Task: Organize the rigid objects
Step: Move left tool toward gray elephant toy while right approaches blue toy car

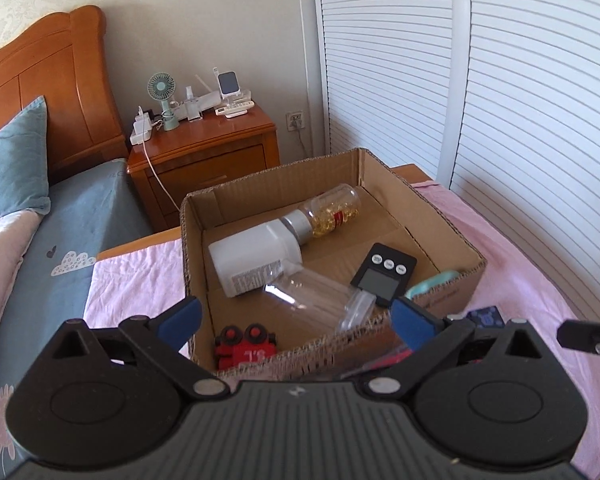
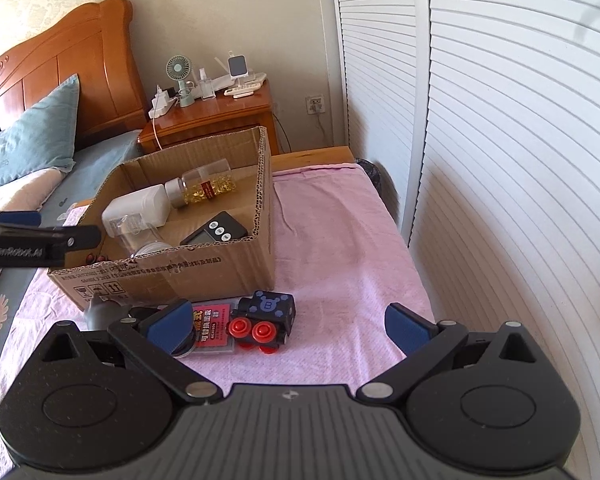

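An open cardboard box stands on the pink sheet. Inside it lie a white bottle, a bottle of yellow capsules, a clear plastic bottle, a black digital timer and a red toy robot. My left gripper hovers open over the box's near wall, with nothing between its fingers. In the right wrist view my right gripper is open just above the sheet in front of the box. A black toy with red wheels and a red card pack lie between its fingers, untouched.
A grey figurine lies by the box's front corner. A teal object leans in the box's right corner. The bed with a blue pillow is at the left, a wooden nightstand behind, and white louvred doors on the right.
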Demonstrator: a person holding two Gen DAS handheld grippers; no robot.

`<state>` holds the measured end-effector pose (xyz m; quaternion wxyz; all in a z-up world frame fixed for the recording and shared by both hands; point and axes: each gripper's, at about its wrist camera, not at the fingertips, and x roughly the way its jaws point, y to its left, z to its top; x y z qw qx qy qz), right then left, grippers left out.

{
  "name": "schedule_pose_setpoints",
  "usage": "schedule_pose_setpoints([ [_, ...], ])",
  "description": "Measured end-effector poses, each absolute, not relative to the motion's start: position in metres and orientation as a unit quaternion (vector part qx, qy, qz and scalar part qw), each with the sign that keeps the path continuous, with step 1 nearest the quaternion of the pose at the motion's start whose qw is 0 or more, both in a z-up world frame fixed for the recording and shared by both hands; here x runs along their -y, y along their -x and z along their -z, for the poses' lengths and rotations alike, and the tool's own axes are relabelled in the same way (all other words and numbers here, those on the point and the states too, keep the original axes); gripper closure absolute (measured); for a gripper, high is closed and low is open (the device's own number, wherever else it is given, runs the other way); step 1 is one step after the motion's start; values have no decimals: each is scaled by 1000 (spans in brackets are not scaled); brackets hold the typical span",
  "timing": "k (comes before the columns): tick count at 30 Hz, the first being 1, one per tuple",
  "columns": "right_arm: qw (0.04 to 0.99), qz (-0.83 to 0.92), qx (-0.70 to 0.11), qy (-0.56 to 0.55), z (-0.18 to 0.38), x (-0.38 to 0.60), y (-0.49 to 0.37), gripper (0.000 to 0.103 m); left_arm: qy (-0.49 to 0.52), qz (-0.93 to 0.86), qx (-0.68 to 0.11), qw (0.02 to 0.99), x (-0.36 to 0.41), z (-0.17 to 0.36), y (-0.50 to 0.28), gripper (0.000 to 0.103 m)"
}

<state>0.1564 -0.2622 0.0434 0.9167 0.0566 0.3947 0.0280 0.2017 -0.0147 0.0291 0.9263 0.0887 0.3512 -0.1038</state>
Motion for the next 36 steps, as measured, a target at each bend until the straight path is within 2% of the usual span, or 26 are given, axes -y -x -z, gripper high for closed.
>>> schedule_pose_setpoints([
  [14, 899, -24, -435, -56, -9, 266, -154, 0, -53, 55, -356, 931, 2, 0, -136, 2],
  [25, 901, -26, -432, -42, 5, 258, -178, 0, -47, 48, -385, 921, 3, 33, -138, 2],
  [36, 900, -161, -404, 5, 25, 238, -231, 0, -32, 52, -407, 912, -8, 51, -150, 2],
])
